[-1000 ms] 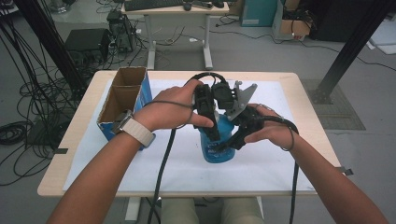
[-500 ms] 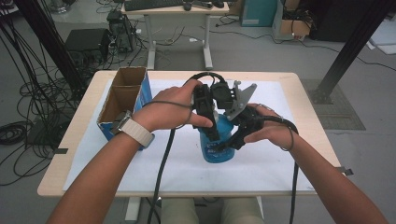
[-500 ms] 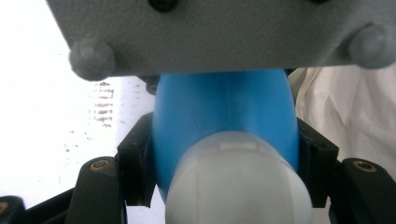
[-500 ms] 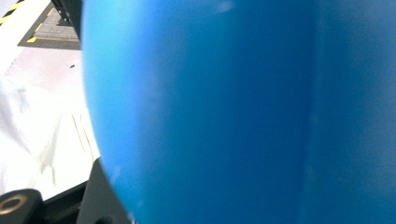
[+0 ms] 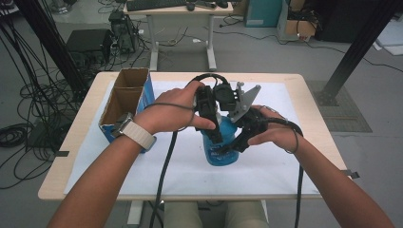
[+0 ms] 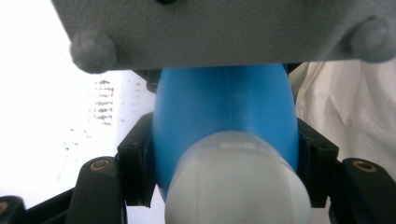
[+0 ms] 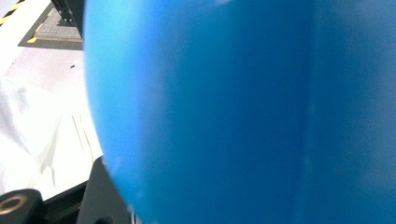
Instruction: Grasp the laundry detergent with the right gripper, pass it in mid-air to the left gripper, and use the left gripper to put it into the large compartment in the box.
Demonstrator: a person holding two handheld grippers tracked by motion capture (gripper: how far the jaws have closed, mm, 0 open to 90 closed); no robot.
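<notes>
A blue plastic bottle (image 5: 219, 156) with a white cap stands upright in the middle of the white-covered table (image 5: 62, 190). My left gripper (image 5: 216, 135) comes down from above and is shut on the bottle's upper part. In the left gripper view its black jaws press both sides of the blue shoulder (image 6: 224, 107) just behind the cap (image 6: 238, 186). My right gripper (image 5: 234, 145) reaches in from the right and is shut on the bottle's body (image 7: 243, 112). One of its black fingers (image 7: 99, 196) lies against the blue wall. The right gripper's grey plate (image 6: 210, 28) hangs over the bottle.
An open cardboard box (image 5: 124, 102) with blue sides stands at the table's left edge. A white sheet (image 5: 271, 168) covers most of the tabletop. Cables (image 5: 164, 180) trail from both grippers toward the near edge. Another desk (image 5: 178, 12) and floor cables lie beyond.
</notes>
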